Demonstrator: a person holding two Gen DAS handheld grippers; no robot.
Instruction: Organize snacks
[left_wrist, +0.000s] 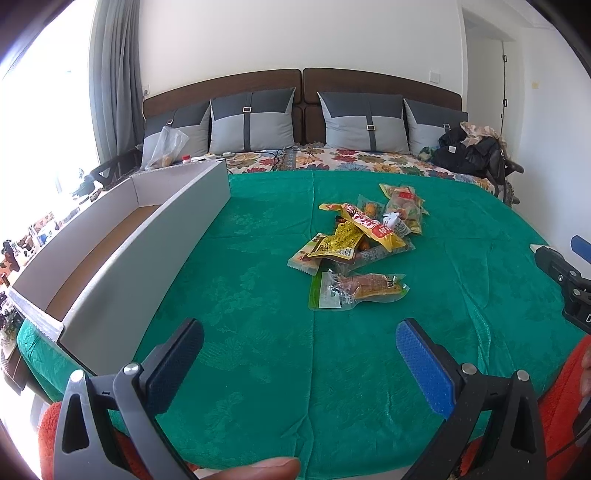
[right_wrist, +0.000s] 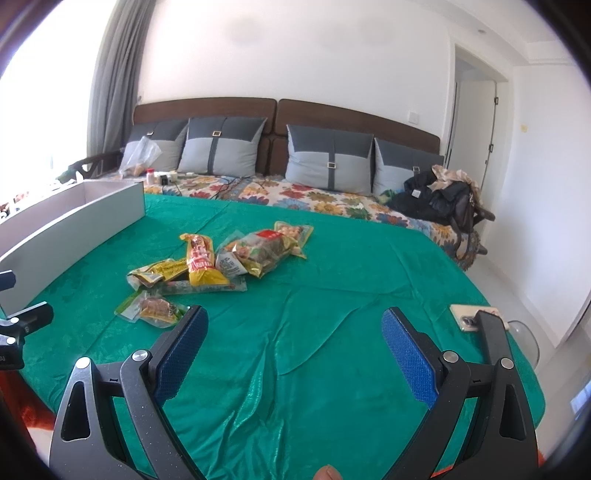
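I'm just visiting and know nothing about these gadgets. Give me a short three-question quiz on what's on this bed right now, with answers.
1. True or false: the left gripper and the right gripper are both open and hold nothing.
2. Multiple choice: the snack packets lie (A) inside the cardboard box, (B) in a loose pile on the green blanket, (C) on the pillows.
3. Fill in: seen from the left wrist camera, the long cardboard box stands to the ____ of the pile.

Key
1. True: the fingers stand wide apart, above bare green blanket.
2. B.
3. Left; it shows no snacks in the part that is visible.
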